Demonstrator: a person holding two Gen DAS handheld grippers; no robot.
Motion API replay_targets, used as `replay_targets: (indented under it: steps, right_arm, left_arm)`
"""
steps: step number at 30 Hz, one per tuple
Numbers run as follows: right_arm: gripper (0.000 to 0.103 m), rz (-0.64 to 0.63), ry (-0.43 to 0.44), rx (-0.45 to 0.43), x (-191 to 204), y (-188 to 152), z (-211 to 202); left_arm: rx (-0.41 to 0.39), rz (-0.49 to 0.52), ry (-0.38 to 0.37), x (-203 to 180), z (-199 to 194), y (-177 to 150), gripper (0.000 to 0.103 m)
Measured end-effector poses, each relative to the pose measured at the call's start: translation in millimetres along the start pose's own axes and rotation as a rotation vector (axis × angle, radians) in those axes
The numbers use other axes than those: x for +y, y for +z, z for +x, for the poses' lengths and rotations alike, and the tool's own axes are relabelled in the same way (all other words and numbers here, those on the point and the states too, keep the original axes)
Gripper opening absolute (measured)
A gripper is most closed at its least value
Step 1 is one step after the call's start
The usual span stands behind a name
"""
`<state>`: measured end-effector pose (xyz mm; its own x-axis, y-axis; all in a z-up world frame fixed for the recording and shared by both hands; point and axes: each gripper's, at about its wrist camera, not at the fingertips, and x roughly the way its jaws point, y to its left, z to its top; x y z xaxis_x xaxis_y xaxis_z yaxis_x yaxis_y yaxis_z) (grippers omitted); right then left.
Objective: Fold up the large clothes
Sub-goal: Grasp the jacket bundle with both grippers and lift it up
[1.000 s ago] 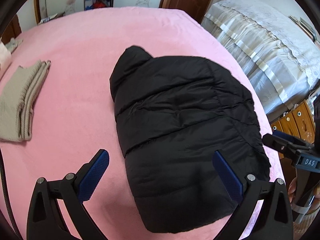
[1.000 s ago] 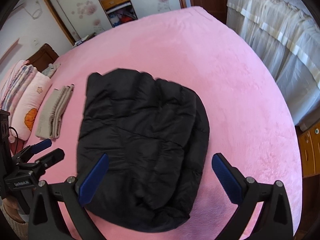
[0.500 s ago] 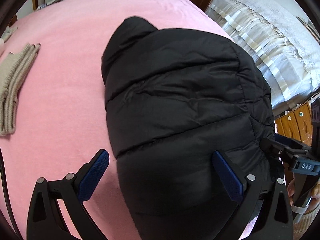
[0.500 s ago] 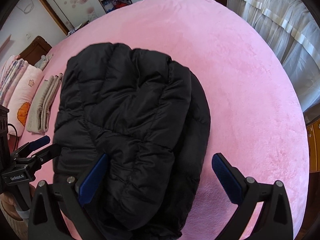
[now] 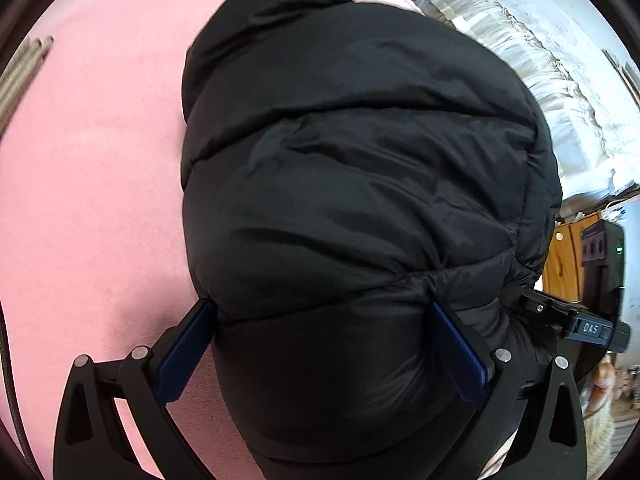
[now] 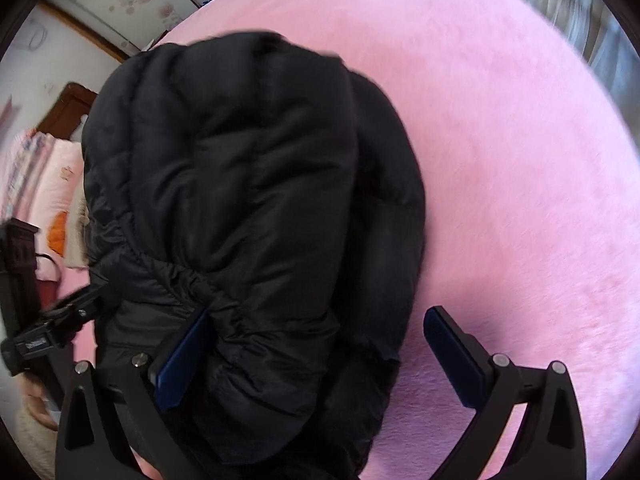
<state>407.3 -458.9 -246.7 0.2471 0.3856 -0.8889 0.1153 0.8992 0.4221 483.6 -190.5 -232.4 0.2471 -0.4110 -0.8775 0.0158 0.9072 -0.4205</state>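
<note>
A black puffer jacket lies folded on the pink bed cover. It fills most of the left wrist view and also the right wrist view. My left gripper is open, its blue pads astride the jacket's near end. My right gripper is open too, its left pad against the jacket's near edge and its right pad over bare cover. Each gripper shows in the other's view, at the jacket's side.
Folded beige clothes lie at the far left of the bed. A lace-covered piece of furniture and a wooden cabinet stand to the right. Pillows sit at the bed's left end.
Both grippers have moved forward and down onto the jacket, which now fills the views. The jaws have stayed open.
</note>
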Motion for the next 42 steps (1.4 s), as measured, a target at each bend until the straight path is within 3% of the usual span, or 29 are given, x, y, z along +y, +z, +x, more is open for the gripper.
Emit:
replay_targets:
  steps: [11,19,23,27,29,34,42]
  right_arm:
    - [0.103,0.178,0.344,0.080,-54.6,-9.5,44.9]
    - [0.103,0.196,0.415,0.109,-57.1,-11.1,62.5]
    - [0.103,0.163,0.421,0.088,-54.3,-15.5,62.0]
    - [0.089,0.139,0.463,0.061,-49.8,-24.7,55.0]
    - [0.083,0.140,0.479,0.044,-47.9,-30.2,51.5]
    - [0.057,0.114,0.499,-0.017,-26.8,-48.7,25.3]
    - [0.051,0.037,0.488,-0.073,34.9,-82.8,-49.8]
  left_arm:
    - [0.047,-0.001,-0.095,24.6,20.5,10.0,0.103]
    - [0.072,-0.075,-0.149,41.4,36.2,14.1,0.103]
    - [0.060,-0.058,-0.157,38.8,39.5,14.8,0.103]
    - [0.040,-0.005,-0.146,27.7,42.1,14.4,0.103]
    - [0.012,0.002,-0.144,22.6,36.3,15.9,0.096]
    - [-0.049,0.098,-0.162,4.2,2.6,10.9,0.064]
    - [-0.112,0.121,-0.200,2.1,-77.3,-11.0,0.062]
